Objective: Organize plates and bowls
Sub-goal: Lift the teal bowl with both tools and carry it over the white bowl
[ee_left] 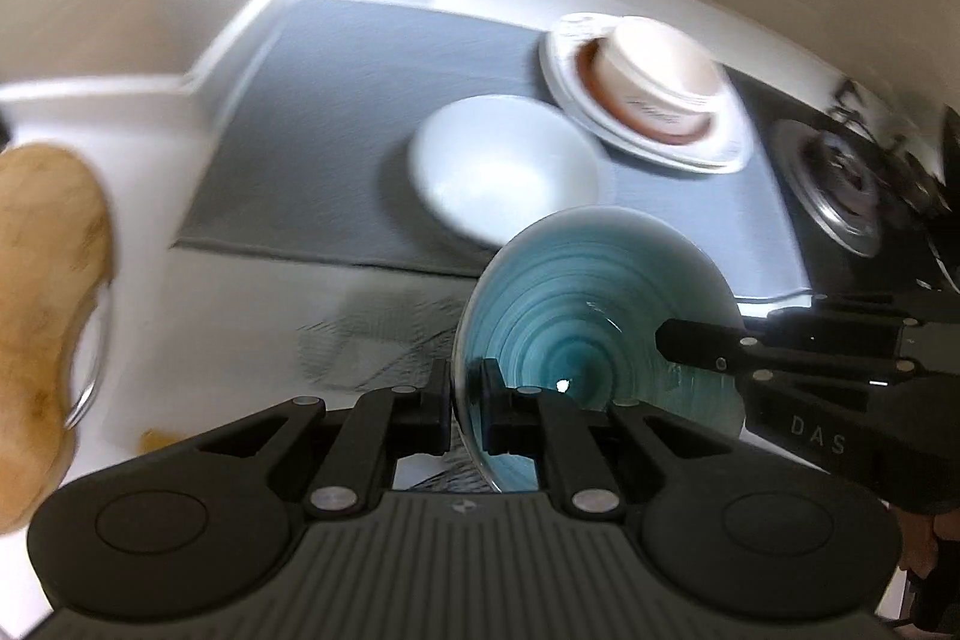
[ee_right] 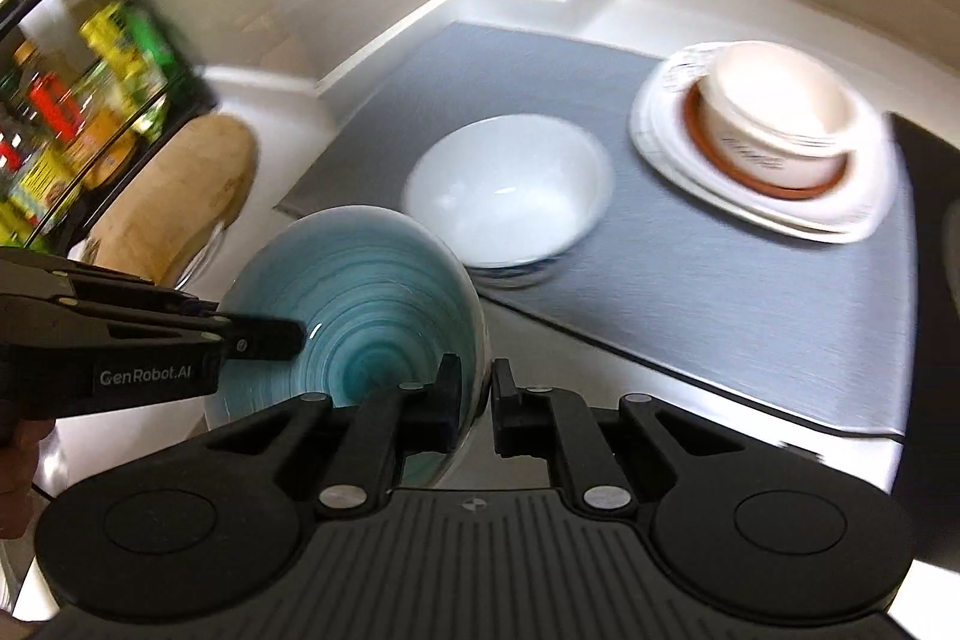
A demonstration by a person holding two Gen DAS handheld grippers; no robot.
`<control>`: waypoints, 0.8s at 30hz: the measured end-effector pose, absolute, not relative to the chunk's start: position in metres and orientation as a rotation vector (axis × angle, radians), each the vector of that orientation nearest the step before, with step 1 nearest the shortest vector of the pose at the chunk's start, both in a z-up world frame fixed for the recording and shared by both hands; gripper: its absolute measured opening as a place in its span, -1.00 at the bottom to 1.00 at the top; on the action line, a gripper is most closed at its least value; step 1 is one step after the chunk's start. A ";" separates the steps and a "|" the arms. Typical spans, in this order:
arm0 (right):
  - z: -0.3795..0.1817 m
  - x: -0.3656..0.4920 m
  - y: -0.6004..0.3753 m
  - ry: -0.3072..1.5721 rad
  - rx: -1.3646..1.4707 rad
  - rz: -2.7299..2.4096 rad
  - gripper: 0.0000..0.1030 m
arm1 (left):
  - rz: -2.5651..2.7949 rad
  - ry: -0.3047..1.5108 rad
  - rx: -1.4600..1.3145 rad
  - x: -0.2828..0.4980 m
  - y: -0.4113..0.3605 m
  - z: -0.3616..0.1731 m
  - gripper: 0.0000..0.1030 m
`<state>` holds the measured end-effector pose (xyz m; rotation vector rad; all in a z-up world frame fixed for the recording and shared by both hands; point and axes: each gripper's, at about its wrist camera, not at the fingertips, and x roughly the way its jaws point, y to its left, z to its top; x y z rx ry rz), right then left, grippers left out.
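Your left gripper (ee_left: 468, 400) and right gripper (ee_right: 477, 403) are each clamped on opposite rims of the teal bowl (ee_left: 594, 310), held clear of the counter (ee_right: 690, 382). Ahead of them, the white bowl (ee_right: 510, 190) stands alone; beyond it, a cream bowl (ee_right: 780, 112) is already stacked on plates (ee_right: 672, 160). Stacking appears partly done.

teal bowl (ee_left: 594, 304): blue-green inside, darker concentric rings toward the centre, pale grey rim
white bowl (ee_right: 510, 184): plain white inside, blue pattern low on its outer wall
mat (ee_right: 690, 268): flat grey
square plates (ee_right: 852, 214): white, dark markings at the 11 o'clock corner
saucer (ee_right: 774, 187): reddish brown
cream bowl (ee_right: 774, 112): cream, dark lettering on the side
table (ee_left: 240, 328): white
tools: black
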<state>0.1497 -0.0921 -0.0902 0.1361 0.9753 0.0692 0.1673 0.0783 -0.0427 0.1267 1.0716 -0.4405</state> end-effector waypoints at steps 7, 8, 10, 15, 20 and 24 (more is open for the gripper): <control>-0.070 0.127 -0.135 0.925 0.151 -0.072 -0.81 | -0.586 1.042 0.149 0.176 0.023 -0.033 -0.83; -0.067 0.126 -0.141 0.918 0.152 -0.089 -0.81 | -0.603 1.039 0.150 0.178 0.015 -0.031 -0.83; -0.061 0.125 -0.154 0.905 0.150 -0.120 -0.82 | -0.630 1.034 0.153 0.184 0.001 -0.027 -0.84; -0.051 0.136 -0.186 0.883 0.147 -0.164 -0.82 | -0.663 1.011 0.166 0.204 -0.032 -0.019 -0.84; -0.043 0.160 -0.214 0.866 0.138 -0.176 -0.82 | -0.660 0.993 0.160 0.233 -0.059 -0.011 -0.84; -0.039 0.187 -0.234 0.855 0.131 -0.177 -0.83 | -0.647 0.975 0.148 0.260 -0.077 -0.003 -0.84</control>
